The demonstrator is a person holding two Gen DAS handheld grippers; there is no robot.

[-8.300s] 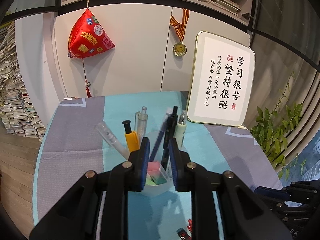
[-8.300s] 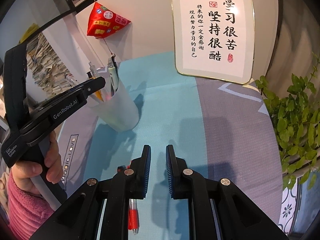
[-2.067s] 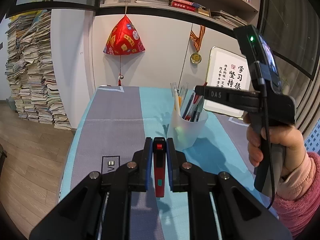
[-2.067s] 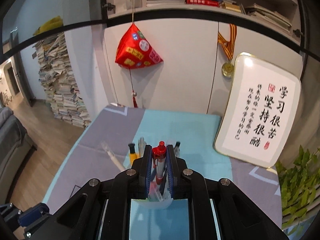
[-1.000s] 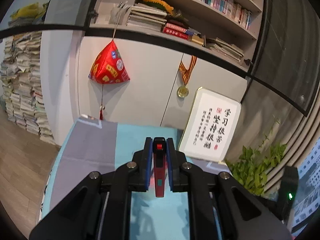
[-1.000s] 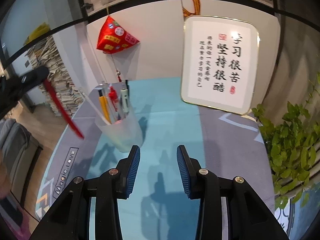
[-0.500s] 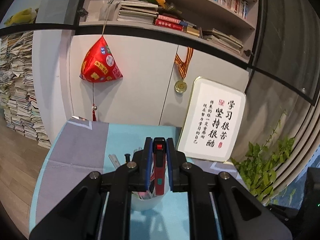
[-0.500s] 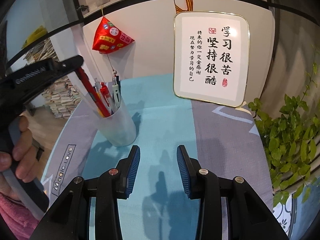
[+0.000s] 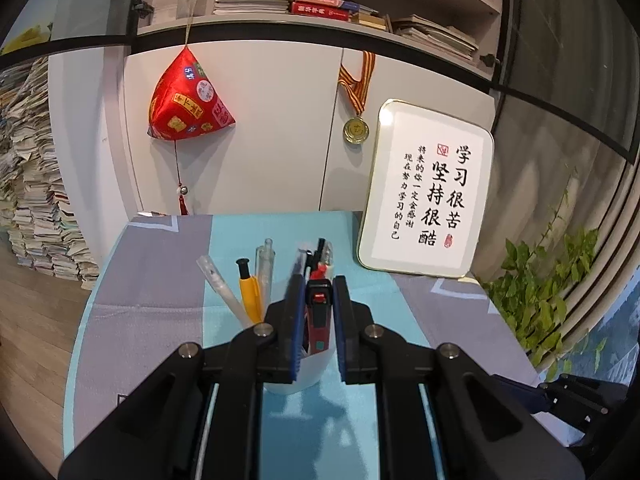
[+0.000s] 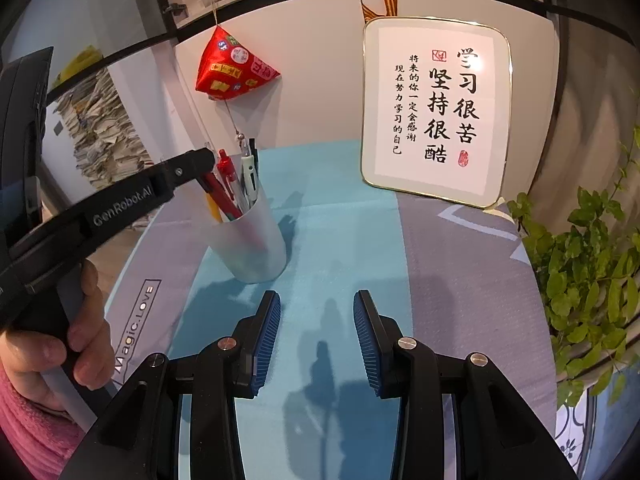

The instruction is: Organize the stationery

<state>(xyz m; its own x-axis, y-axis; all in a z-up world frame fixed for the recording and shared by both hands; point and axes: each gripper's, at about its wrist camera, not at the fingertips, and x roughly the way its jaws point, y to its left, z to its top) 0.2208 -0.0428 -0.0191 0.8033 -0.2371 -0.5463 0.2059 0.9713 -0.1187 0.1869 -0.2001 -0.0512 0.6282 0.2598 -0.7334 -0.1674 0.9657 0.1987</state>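
On the tabletop [image 10: 460, 264], covered by a teal and grey mat, one translucent pen cup [image 10: 250, 244] is seen, standing upright near the left side in the right wrist view. Several pens are gathered in it: a clear one, a yellow-barrelled one with a black top, a second clear one, a dark one and a red-topped one can be made out from the left wrist view, though the exact count is obscured by the fingers in front. One red pen [image 9: 319, 320] is clamped between the narrow jaws of the left hand-held gripper [image 9: 317, 322]; its long axis is tilted, with the clicker end up towards the camera and the tip slanting down into the cup, where the lower barrel is hidden behind the frosted wall. The right hand-held gripper [image 10: 316, 336] is held partly open with nothing between its pads, above bare mat. One framed calligraphy board [image 10: 436, 108] is propped at the back. A hand [image 10: 60, 344] on the left handle is cut off at the edge.
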